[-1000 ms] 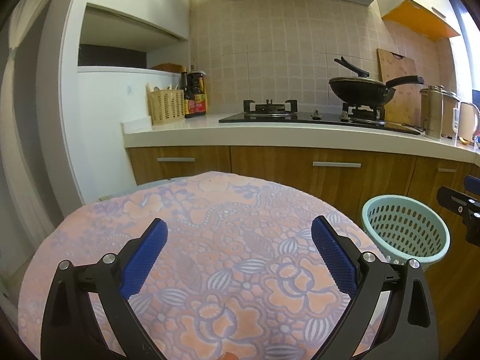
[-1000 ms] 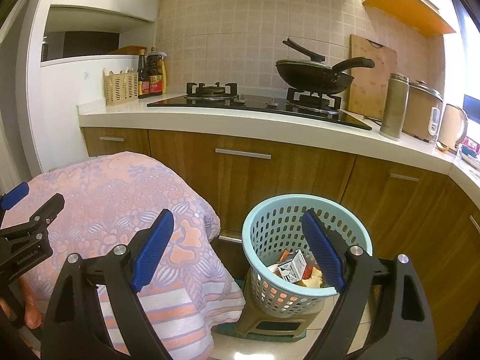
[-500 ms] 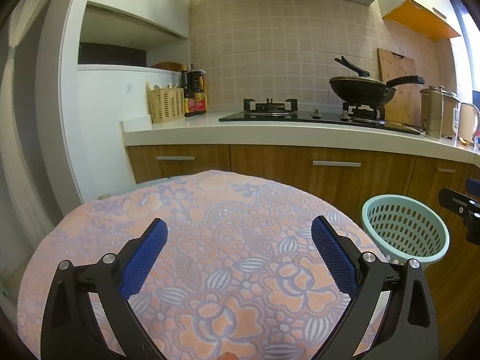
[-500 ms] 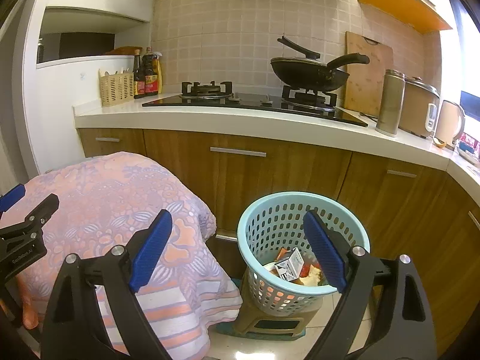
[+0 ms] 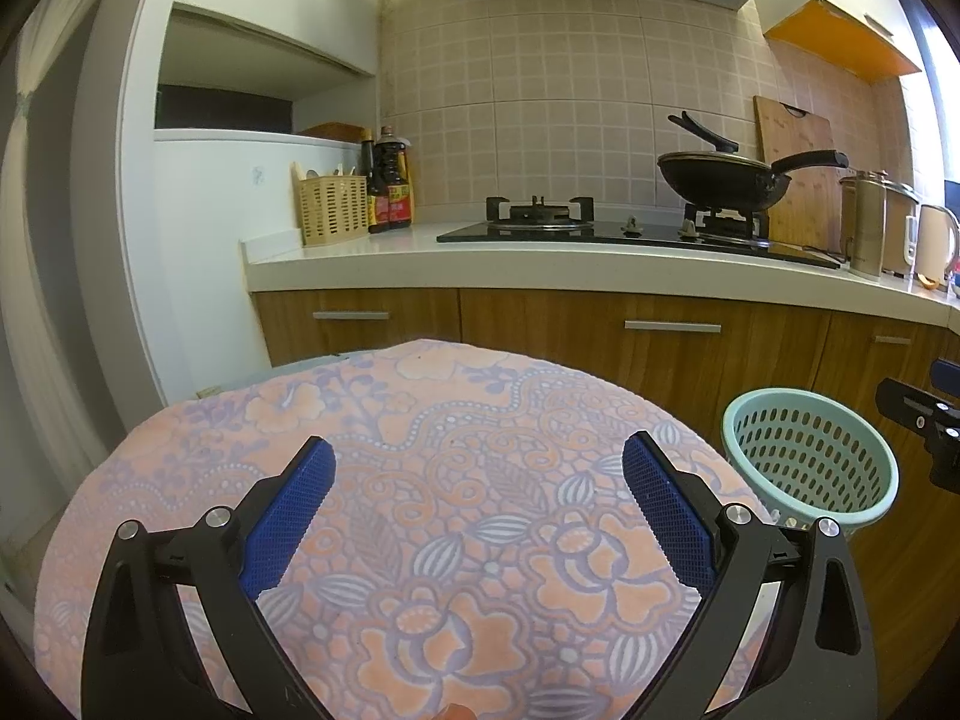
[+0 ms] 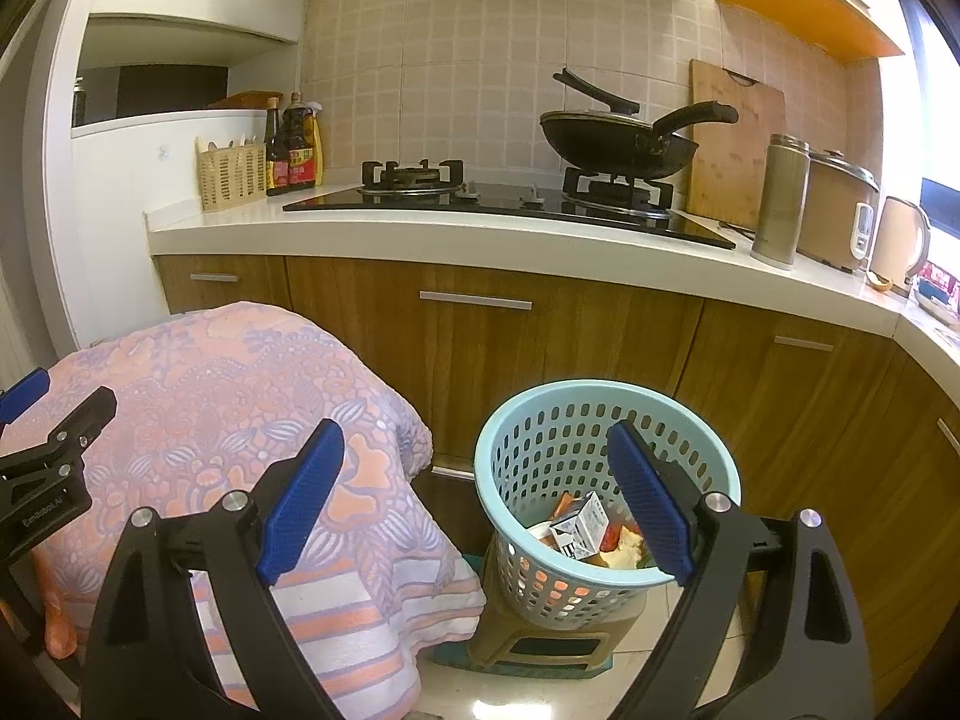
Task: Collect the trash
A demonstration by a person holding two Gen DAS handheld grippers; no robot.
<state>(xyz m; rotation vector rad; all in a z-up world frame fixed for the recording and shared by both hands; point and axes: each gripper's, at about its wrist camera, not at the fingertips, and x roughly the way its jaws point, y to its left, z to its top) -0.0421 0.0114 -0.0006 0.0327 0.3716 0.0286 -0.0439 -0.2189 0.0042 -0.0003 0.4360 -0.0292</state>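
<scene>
The light blue perforated basket point(image 6: 606, 480) stands on a low brown stool point(image 6: 540, 642) at five o'clock of the flowered cloth point(image 5: 456, 516). Inside it lies trash: a small white carton point(image 6: 581, 525) among orange and yellow scraps. The right gripper point(image 6: 474, 501) hangs level before the basket, jaws spread wide, holding nothing. The left gripper point(image 5: 477, 507) hovers over the cloth, likewise released and empty.

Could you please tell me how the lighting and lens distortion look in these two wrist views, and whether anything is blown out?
Left wrist view: strong fisheye bends the countertop into an arc; daylight at the right edge washes out the kettle; floral cloth evenly lit and sharp. Right wrist view: same barrel curve; window glare on the right; a bright reflection on the floor tile below the teal basket.
</scene>
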